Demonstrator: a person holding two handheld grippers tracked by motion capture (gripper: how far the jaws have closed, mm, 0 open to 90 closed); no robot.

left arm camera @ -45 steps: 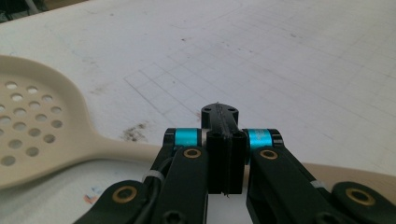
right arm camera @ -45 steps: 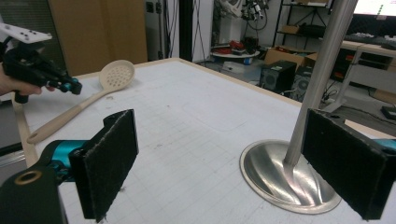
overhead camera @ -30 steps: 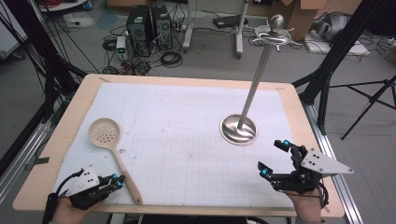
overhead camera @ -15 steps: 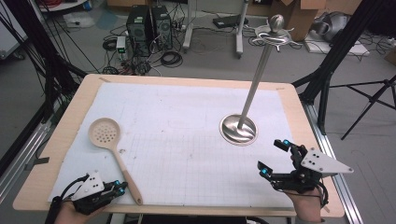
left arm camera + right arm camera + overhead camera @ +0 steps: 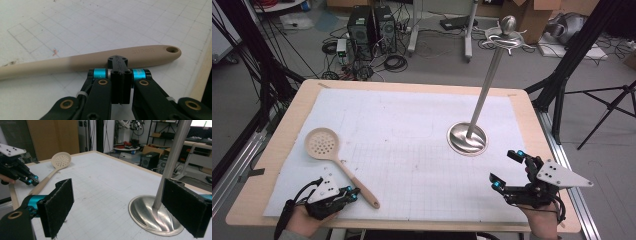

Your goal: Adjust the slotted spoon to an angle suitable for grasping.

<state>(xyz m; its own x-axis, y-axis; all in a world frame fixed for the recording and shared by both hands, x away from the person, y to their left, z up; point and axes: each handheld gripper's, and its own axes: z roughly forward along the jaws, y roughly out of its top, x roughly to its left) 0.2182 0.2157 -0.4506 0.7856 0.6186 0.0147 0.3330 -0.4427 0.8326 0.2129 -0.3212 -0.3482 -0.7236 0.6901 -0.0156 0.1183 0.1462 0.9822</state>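
Here, low at the left of the high view, the left hand-held gripper (image 5: 353,192) has its jaws pressed together, empty, tips just beside the handle end of the spoon (image 5: 337,160), which lies flat on the counter (image 5: 277,145). At lower right, the right hand-held gripper (image 5: 507,167) holds its jaws wide apart, near the steel stand (image 5: 467,138) above it.
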